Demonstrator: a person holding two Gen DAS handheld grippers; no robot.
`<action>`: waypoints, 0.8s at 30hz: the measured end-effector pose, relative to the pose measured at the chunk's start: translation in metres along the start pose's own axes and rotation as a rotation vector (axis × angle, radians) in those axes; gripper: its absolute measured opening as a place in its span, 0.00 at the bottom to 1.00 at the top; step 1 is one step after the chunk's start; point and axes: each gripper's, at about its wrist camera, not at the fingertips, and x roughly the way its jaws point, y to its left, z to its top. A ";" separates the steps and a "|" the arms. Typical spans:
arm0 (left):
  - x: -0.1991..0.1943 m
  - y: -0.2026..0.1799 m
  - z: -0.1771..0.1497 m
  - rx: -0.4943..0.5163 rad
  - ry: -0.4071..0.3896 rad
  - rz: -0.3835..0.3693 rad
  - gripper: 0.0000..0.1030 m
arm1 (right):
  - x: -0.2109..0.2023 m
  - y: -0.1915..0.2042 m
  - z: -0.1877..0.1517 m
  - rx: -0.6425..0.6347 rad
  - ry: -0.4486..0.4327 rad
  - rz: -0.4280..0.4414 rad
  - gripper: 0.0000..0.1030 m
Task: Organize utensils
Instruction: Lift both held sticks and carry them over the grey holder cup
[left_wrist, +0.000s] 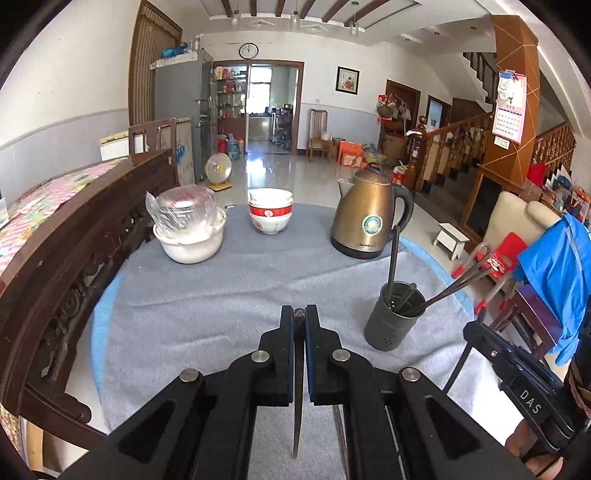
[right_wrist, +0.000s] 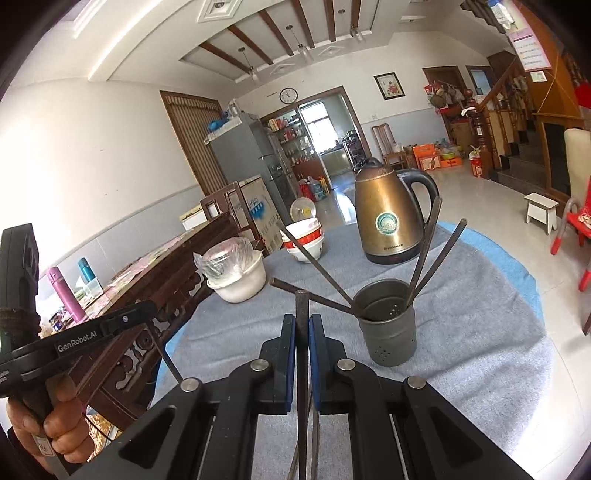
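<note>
Both are pinching a dark chopstick each: left hand-held gripper (left_wrist: 300, 314) and right hand-held gripper (right_wrist: 302, 317) hovering over the bench (left_wrist: 221, 280), holder (left_wrist: 393, 317) sitting near its right edge.

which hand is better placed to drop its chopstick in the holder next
Right, probably. Both tongs, left and right, clamp a chopstick, but the holder sits nearer the right tongs.
</note>
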 end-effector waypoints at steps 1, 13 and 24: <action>-0.002 0.000 0.000 0.000 -0.002 0.004 0.06 | -0.002 -0.001 0.000 0.002 -0.003 0.001 0.07; -0.016 -0.010 0.001 0.009 -0.012 0.024 0.06 | -0.024 -0.013 0.004 0.041 -0.059 -0.003 0.07; -0.032 -0.033 0.004 0.020 -0.029 0.000 0.06 | -0.049 -0.038 0.006 0.098 -0.123 -0.008 0.07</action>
